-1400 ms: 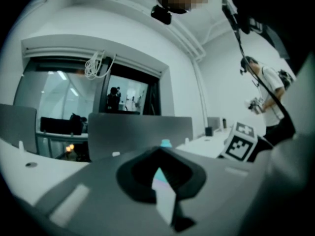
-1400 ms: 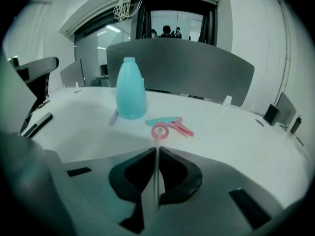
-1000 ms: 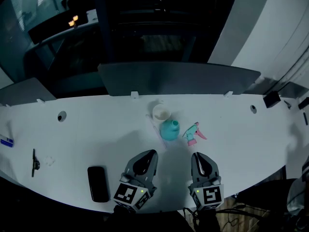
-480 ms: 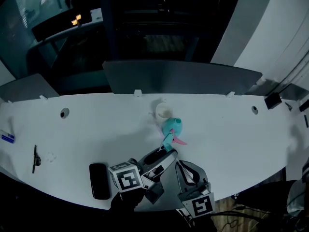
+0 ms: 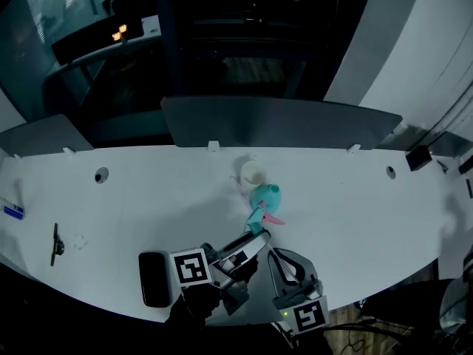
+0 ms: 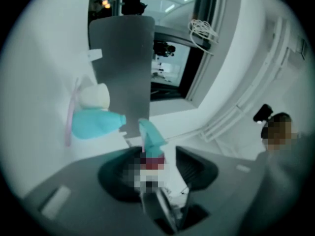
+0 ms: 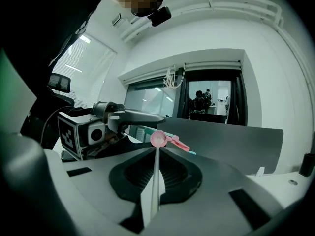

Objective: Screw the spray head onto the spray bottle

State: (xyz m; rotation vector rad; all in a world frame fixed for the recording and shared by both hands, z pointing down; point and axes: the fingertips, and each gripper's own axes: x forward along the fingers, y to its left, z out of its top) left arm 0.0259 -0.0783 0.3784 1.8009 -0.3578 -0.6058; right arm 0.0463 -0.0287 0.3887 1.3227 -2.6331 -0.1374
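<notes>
Operator: Step in hand?

Supervisor: Pick-up of spray head [image 5: 262, 216], before any threading. The right claw [image 7: 157, 149] is closed on the head's thin lower end and holds it just on the near side of the bottle [image 5: 264, 197]. The left claw [image 6: 161, 156] stands apart around the head. Its jaws have just been closing, but the pads do not appear to press yet.

Operator: Bottle condition?

Supervisor: Upright on the table [image 5: 148, 198], neck bare. A cup [image 5: 252, 173] stands just beyond it.

Operator: Next move?

Supervisor: In my judgement, secure the head's body, steady the bottle, bring the tube end over the neck, lower it in, then turn the collar.
</notes>
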